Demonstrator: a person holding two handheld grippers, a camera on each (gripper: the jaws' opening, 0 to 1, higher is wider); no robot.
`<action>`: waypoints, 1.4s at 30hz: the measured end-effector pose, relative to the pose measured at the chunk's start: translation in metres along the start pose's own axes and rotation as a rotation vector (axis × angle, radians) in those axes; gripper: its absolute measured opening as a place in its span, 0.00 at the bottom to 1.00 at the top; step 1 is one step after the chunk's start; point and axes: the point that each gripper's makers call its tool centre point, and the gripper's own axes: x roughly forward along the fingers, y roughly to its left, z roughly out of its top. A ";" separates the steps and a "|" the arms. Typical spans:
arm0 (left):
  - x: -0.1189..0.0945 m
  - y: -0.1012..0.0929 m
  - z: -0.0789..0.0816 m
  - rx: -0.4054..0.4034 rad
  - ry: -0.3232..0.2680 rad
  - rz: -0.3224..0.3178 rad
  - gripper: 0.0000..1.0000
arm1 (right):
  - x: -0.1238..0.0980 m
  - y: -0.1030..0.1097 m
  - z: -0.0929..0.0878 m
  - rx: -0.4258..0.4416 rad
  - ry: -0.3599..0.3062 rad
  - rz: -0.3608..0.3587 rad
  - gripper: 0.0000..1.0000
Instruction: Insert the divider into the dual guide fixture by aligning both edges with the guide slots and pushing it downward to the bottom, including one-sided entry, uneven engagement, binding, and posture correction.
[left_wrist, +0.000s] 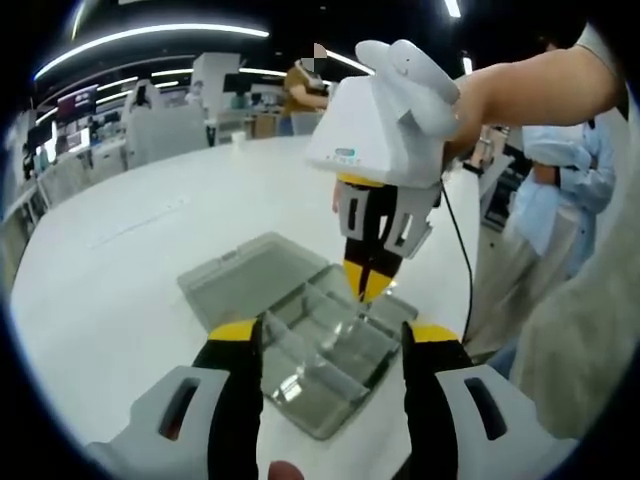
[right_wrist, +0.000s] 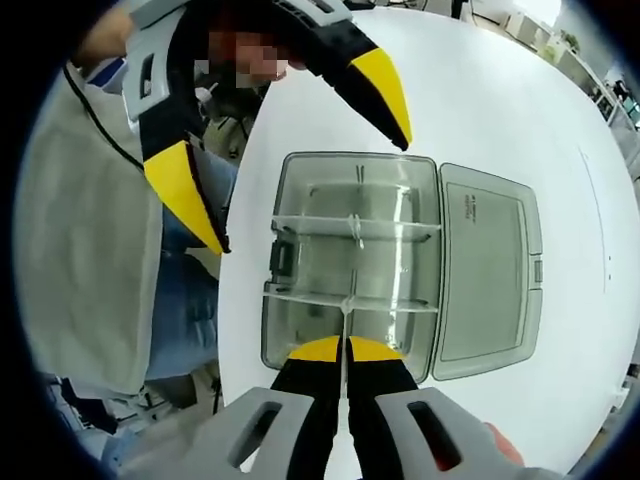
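Note:
A clear plastic box (left_wrist: 300, 385) (right_wrist: 300, 195) lies on the white table (left_wrist: 130, 250) with its lid (left_wrist: 245, 270) (right_wrist: 485, 270) folded open beside it. Clear cross dividers (right_wrist: 360, 226) stand inside it. My right gripper (left_wrist: 367, 292) (right_wrist: 346, 350) comes down over the box's edge, shut on a thin clear divider (right_wrist: 345, 318) seen edge-on, its lower end touching a cross divider. My left gripper (left_wrist: 333, 335) (right_wrist: 312, 197) stands open, its jaws spread either side of the box with nothing between them.
The round table has bare white surface to the left and beyond the lid. A person in a light blue shirt (left_wrist: 560, 190) stands past the table's right edge. Desks and shelves (left_wrist: 170, 125) fill the far room. A black cable (left_wrist: 455, 240) hangs from the right gripper.

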 end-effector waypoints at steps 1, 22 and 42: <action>0.000 0.000 0.000 0.000 0.001 0.000 0.55 | 0.000 0.000 0.000 -0.003 0.001 0.001 0.00; -0.001 0.003 -0.001 -0.001 0.011 0.003 0.54 | 0.009 0.000 0.000 0.014 -0.005 0.004 0.00; 0.000 0.006 -0.003 -0.007 0.016 0.010 0.54 | 0.010 0.001 0.000 0.015 0.003 -0.011 0.00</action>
